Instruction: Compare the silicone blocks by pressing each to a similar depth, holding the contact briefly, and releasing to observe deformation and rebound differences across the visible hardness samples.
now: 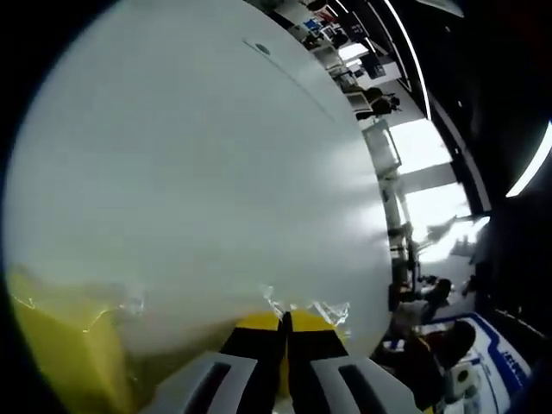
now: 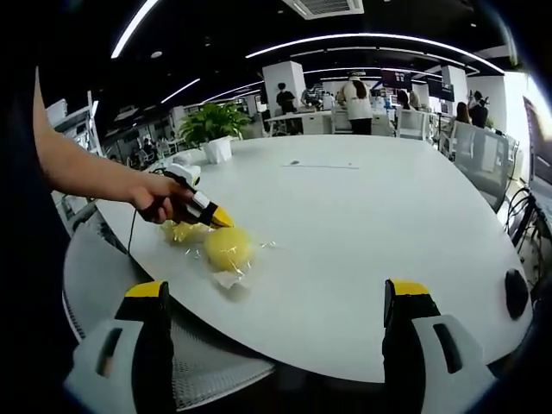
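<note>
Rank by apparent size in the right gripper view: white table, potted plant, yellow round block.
1. White table, far the largest.
2. Potted plant.
3. Yellow round block. It sits nearer the camera than the plant, so true sizes stay unsure.

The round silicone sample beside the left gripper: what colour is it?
Yellow; the silicone sample shows best in the right gripper view, wrapped in clear plastic.
</note>
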Demonstrator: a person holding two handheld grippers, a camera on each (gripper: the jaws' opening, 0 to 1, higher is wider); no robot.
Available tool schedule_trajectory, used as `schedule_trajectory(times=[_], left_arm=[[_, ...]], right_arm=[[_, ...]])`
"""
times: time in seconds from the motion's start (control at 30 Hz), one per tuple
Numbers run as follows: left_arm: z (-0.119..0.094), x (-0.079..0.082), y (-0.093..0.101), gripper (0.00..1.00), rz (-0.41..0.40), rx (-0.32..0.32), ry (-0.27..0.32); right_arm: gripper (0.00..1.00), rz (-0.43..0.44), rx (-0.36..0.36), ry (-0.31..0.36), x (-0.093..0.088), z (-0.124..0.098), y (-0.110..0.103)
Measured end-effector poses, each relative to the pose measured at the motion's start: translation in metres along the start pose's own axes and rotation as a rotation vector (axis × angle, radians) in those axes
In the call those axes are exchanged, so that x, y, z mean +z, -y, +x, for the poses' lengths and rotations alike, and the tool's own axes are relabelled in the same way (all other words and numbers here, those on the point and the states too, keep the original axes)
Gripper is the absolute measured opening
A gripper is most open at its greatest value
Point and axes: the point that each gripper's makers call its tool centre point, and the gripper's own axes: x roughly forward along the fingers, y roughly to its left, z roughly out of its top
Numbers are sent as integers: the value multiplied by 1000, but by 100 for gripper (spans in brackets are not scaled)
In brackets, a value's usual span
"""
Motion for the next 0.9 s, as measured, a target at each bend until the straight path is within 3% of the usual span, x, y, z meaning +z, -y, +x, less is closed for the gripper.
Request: schedule_trajectory(times=[0.2, 0.33, 0.43, 0.7, 0.9], left_arm=[[0, 0, -1, 0, -10, 1, 4], [-3, -3, 7, 0, -13, -32, 3], [-4, -3, 11, 0, 46, -43, -1], [-7, -3, 33, 0, 62, -109, 19], [-12, -1, 45, 0, 133, -139, 38]], right_arm=[[96, -3, 0, -1, 0, 0, -1], [96, -5, 0, 1, 1, 0, -1], [96, -7, 0, 3, 2, 0, -1], [96, -11, 0, 8, 3, 0, -3], [96, -16, 1, 15, 6, -1, -4]])
